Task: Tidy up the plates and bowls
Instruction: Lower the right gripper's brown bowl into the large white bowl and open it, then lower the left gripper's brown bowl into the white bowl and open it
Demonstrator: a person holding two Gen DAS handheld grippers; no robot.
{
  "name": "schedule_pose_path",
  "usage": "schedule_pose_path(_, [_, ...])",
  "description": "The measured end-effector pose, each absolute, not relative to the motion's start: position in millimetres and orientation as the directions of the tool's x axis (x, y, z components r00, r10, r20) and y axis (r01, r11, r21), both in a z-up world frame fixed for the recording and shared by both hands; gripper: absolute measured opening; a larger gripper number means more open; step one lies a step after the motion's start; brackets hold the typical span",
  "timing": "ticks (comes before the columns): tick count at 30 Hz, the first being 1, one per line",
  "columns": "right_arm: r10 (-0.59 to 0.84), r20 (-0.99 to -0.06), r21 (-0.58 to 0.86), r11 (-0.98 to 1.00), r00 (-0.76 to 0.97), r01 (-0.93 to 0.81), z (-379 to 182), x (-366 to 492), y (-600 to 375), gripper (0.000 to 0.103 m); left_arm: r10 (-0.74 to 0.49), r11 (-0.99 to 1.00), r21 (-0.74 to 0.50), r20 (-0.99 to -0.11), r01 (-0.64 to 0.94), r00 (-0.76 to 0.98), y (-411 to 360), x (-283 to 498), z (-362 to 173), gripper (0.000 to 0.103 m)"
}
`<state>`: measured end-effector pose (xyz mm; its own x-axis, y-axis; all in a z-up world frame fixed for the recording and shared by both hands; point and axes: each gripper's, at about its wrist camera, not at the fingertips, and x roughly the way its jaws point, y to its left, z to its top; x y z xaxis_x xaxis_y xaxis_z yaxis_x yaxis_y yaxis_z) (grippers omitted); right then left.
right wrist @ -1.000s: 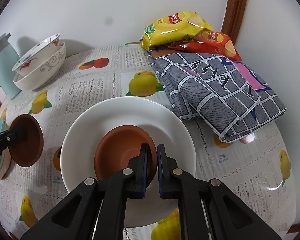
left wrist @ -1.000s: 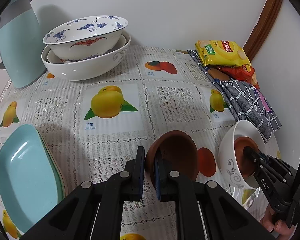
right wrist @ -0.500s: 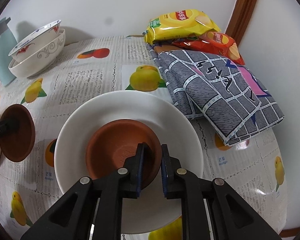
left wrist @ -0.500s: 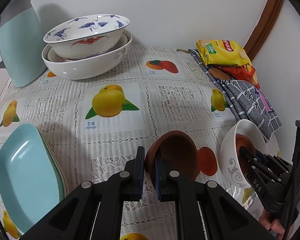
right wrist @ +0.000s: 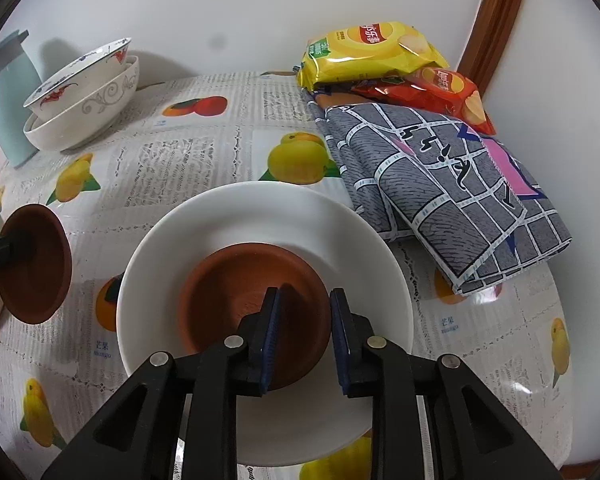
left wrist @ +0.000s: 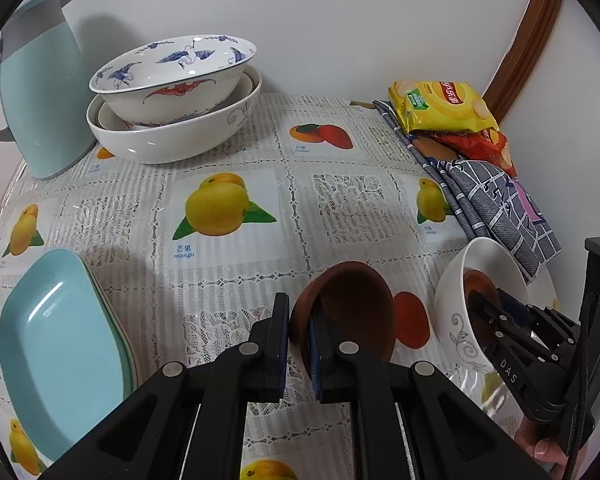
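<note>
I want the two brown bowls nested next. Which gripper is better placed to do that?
Left. The left gripper is shut on the second brown bowl, beside the white bowl. The right gripper has just been opening, jaws astride the nested brown bowl's rim.

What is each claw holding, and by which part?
Left claw: brown bowl, pinched at its rim. Right claw: nothing; its jaws have just opened off the second brown bowl's rim.

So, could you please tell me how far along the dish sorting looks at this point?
Done: a painted bowl nests in a big white bowl, and one brown bowl sits inside the white bowl. In hand: the right hand-held gripper has just been opening off that rim; the left hand-held gripper grips a second brown bowl. Left: likely stacking it, while the blue plates sit untouched.
</note>
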<state>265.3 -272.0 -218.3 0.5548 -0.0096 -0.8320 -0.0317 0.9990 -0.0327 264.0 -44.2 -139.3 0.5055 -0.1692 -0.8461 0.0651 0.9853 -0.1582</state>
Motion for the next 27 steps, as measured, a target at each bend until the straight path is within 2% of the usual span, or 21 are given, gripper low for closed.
schedule_pose_path(4, [0.000, -0.832, -0.023, 0.999, 0.555, -0.033, -217, 263, -273, 0.026, -0.166, 0.986, -0.154, -0.844, 0.066, 0.510, -45, 261, -135, 0.009])
schedule_pose_path(8, [0.006, -0.823, -0.016, 0.999, 0.568, -0.034, -211, 259, -274, 0.037, -0.163, 0.986, -0.149, -0.842, 0.069, 0.515, -46, 257, -130, 0.009])
schedule_pose_path(19, [0.044, -0.773, 0.042, 0.999, 0.633, -0.018, -176, 232, -295, 0.038, -0.166, 0.986, -0.136, -0.823, 0.095, 0.544, -64, 241, -105, 0.009])
schedule_pose_path(27, [0.031, -0.732, 0.065, 0.998, 0.681, 0.024, -151, 206, -329, 0.048, -0.194, 0.981, -0.145, -0.811, 0.132, 0.551, -93, 229, -89, 0.009])
